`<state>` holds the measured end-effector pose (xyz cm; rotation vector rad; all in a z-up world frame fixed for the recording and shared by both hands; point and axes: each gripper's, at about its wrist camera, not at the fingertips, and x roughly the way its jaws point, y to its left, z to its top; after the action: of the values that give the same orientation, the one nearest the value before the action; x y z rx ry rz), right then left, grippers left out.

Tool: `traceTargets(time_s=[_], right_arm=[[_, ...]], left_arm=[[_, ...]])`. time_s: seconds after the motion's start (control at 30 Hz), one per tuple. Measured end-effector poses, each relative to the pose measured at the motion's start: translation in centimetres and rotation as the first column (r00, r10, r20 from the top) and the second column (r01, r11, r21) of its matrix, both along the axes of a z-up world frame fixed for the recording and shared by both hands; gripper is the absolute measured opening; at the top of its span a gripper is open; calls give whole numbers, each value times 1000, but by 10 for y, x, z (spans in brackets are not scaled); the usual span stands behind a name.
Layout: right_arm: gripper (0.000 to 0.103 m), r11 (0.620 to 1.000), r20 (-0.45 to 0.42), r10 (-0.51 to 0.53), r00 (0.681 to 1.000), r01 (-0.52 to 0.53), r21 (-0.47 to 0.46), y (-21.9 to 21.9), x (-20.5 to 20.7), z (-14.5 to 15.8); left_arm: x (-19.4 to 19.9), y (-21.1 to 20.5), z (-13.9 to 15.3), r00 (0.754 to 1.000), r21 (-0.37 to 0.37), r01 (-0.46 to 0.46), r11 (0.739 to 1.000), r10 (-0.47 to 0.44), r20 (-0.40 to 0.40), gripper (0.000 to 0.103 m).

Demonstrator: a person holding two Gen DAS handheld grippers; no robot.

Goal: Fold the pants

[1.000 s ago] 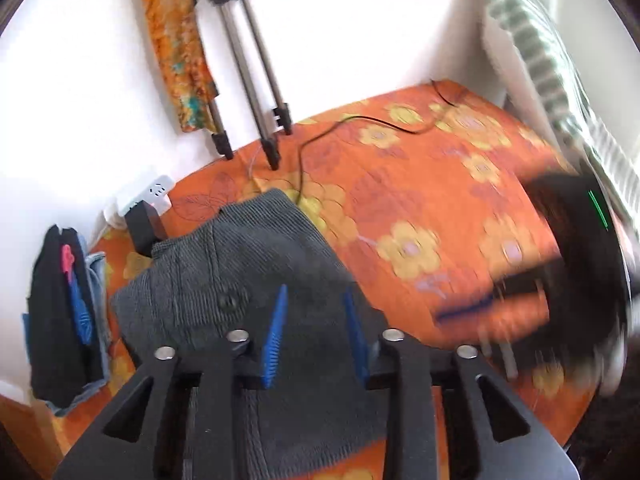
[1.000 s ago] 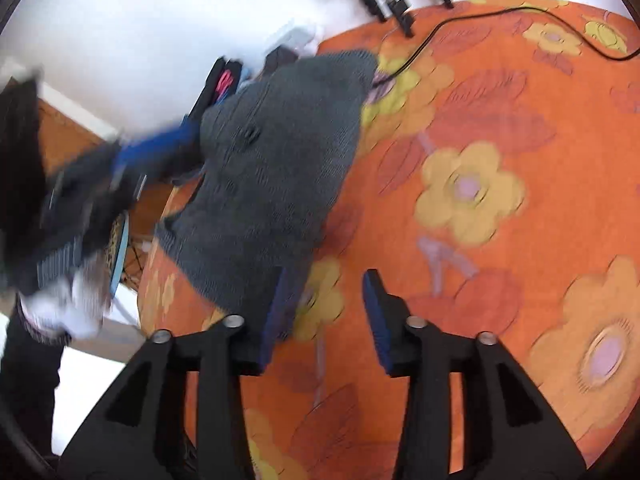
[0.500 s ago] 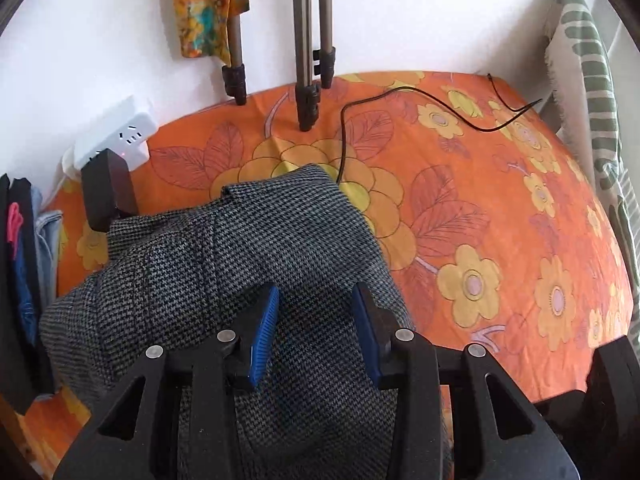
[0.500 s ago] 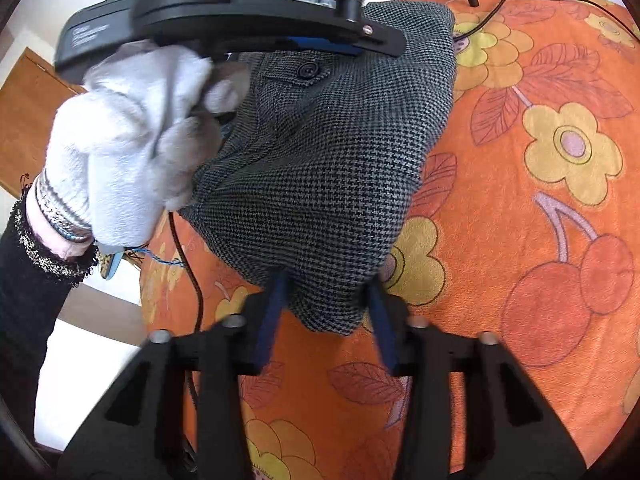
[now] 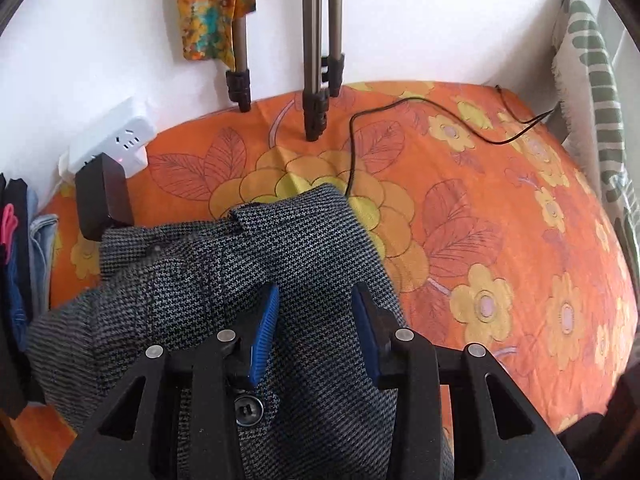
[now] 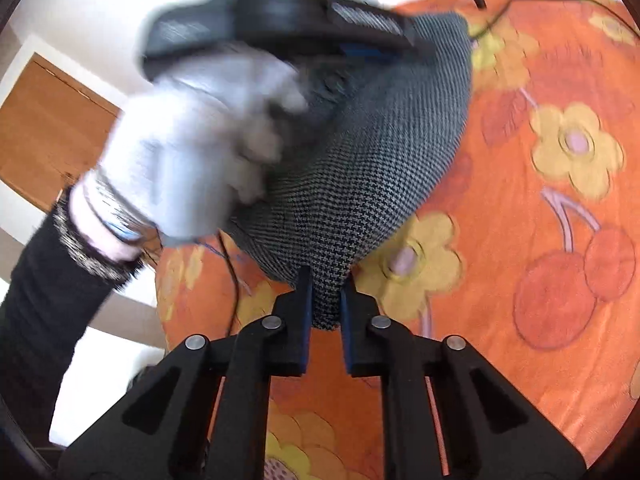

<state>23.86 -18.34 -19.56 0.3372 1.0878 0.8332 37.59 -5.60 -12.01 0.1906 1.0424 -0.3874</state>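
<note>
Pants [image 5: 304,256]: grey houndstooth, bunched on the orange flowered bed [image 5: 500,208], near the wall-side corner. Right tool [image 6: 325,300]: jaws just closing, now clenched on a pants edge. Left tool [image 5: 314,332]: jaws apart over the cloth; pads straddle a raised fold, grip uncertain. Gloved left hand [image 6: 192,152]: blurred.

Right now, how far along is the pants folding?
Early. Done: the checked pants lie bunched on the orange bedspread, with no neat fold visible. In hand: the right gripper has just been closing and now pinches one end of the fabric; the left gripper straddles a ridge near the button, grip unclear. Left: spreading flat and every fold.
</note>
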Motion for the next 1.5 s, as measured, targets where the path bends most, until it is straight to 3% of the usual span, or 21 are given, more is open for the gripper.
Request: traceTargets(time_s=[0.17,0.3,0.5,0.67,0.8,0.9,0.97,1.03,1.1,1.17,1.23,1.5], right_arm=[[25,999,45,7,999,-5,-37,-12,0,17],[32,997,143,-36,989,45,-65,-23,-4,40],[42,993,222,-81,972,97,-62,-22,-4,57],[42,983,256,-35,966,80,-168,13,-8,48],[42,968,252,2,968,61,-241,33,-8,36],[42,954,210,19,977,45,-298,39,-6,25],[42,948,206,33,978,34,-316,38,-8,26],[42,953,202,30,979,34,-302,32,-6,33],[55,956,216,-2,976,65,-287,23,-1,42],[77,953,247,-58,967,127,-274,13,9,49],[78,951,254,-125,959,189,-244,2,21,54],[78,952,173,-225,959,255,-172,-6,73,46]], left_arm=[[-29,45,43,996,-12,-33,999,34,84,41],[-62,95,55,989,-9,-97,995,98,113,43],[-121,135,22,991,-46,-125,991,127,47,43],[-138,139,-3,988,-19,-126,992,128,90,45],[-135,145,-11,986,-27,-125,992,127,110,57],[-126,162,-13,986,-104,-153,983,159,54,68],[-122,171,-10,985,-157,-167,973,172,21,68],[-120,173,-1,984,-167,-167,972,175,35,68],[-115,175,9,983,-183,-164,969,175,46,66],[-101,181,15,983,-228,-172,958,181,19,67],[-83,185,16,981,-251,-192,949,195,-11,74],[-32,203,-13,952,-343,-288,894,230,-200,75]])
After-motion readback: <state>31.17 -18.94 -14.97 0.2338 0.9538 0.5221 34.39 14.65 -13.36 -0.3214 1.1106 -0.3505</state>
